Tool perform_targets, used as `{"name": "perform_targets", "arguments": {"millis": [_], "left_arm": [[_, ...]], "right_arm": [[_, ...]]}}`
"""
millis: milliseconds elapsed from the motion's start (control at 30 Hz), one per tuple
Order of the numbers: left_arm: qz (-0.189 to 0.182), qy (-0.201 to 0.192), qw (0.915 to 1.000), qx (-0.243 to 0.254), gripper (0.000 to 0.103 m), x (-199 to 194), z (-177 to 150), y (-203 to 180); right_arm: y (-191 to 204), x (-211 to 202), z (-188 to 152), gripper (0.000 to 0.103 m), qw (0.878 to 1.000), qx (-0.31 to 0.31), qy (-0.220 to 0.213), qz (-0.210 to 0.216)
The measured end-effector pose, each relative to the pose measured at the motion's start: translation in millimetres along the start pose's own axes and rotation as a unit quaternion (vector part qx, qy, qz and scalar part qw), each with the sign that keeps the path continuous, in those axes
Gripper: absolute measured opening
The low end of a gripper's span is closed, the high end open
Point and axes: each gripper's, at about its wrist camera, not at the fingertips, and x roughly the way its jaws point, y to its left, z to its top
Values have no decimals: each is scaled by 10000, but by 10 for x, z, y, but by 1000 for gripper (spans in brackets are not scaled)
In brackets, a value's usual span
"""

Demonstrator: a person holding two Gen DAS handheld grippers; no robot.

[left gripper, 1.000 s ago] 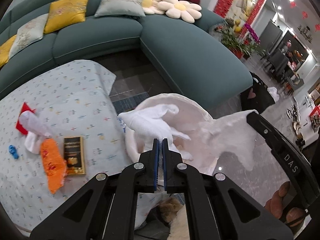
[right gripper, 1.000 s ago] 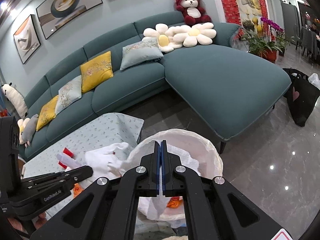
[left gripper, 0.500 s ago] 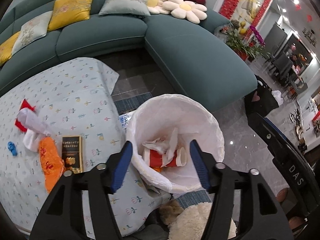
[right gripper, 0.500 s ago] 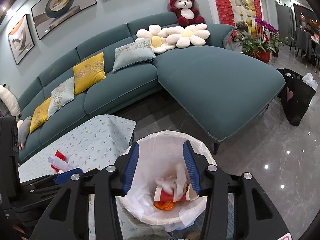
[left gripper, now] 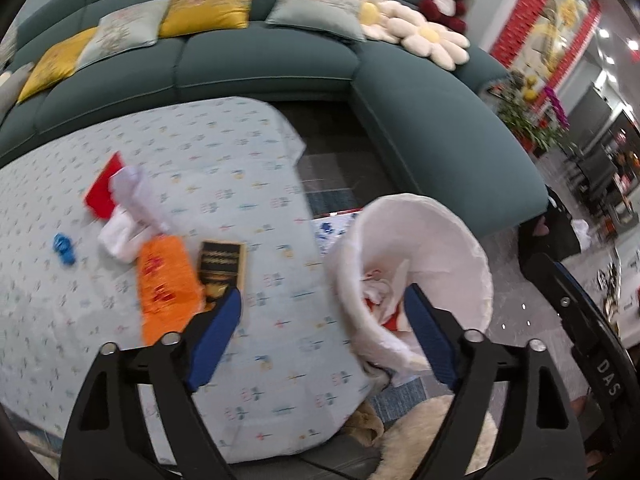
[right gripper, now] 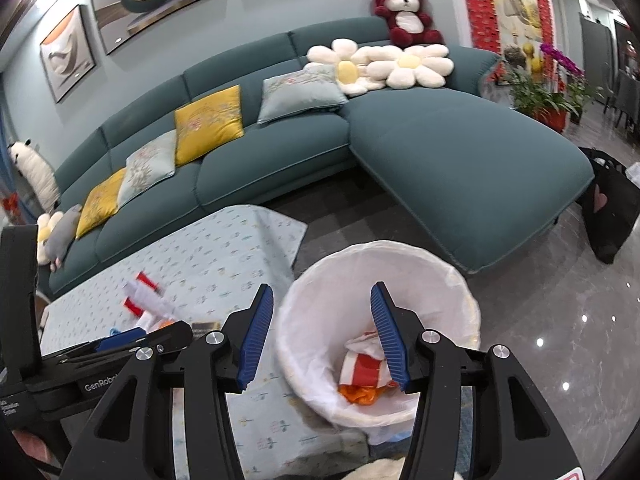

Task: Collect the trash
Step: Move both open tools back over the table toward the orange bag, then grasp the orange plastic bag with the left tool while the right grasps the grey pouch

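Left gripper (left gripper: 322, 338) opening wide, nothing between the blue pads; right gripper (right gripper: 322, 336) also opening, empty, above the white-lined bin (right gripper: 460, 280). In the bin, red-and-white and orange scraps (right gripper: 362, 372). Left on the patterned tablecloth (left gripper: 224, 160): orange wrapper (left gripper: 166, 284), dark gold-printed box (left gripper: 222, 268), white tissue (left gripper: 132, 196), red card (left gripper: 104, 188), small blue piece (left gripper: 64, 246). Beyond, teal sofa (right gripper: 460, 144) with cushions, glossy grey floor (right gripper: 560, 312).
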Motion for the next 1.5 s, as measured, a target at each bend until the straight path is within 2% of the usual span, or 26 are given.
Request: {"name": "perform_targets", "arguments": {"millis": [367,500,633,833,1000,1100,1167,1200,1267,1300,1367,1500], "left_arm": [[447,125,9970,-620,87,-40,-302,709],[850,171,9959,-271,87,5,-469,869],[1039,232,9943,-69,87,74,-611,1034],[1108,349,9932,-48,86,247,-660,1164],[1126,481,9924,156,83,486,-643,1196],[1060,589,9920,358,72,617,-635,1196],[1009,660,9916,472,56,702,-625,1202],[1005,675,9914,491,54,724,-620,1207],[916,710,9921,482,35,758,-610,1223],[852,720,9927,458,30,757,-608,1233],[768,674,9938,428,10,714,-615,1247],[669,560,9957,302,8,569,-660,1247]], "right_arm": [[469,44,-162,50,9988,-354,215,278],[580,101,-240,50,9979,-427,342,347],[684,191,-328,50,9969,-482,487,390],[834,392,-435,50,9948,-547,731,450],[933,559,-474,50,9934,-570,884,461],[975,655,-494,50,9926,-576,973,454],[1006,723,-503,50,9919,-575,1038,453],[1024,758,-509,50,9915,-578,1074,452],[1058,814,-518,50,9908,-592,1128,453],[1080,837,-521,50,9905,-606,1150,456],[1126,879,-524,50,9897,-649,1184,471],[1230,936,-524,50,9888,-719,1209,506]]}}
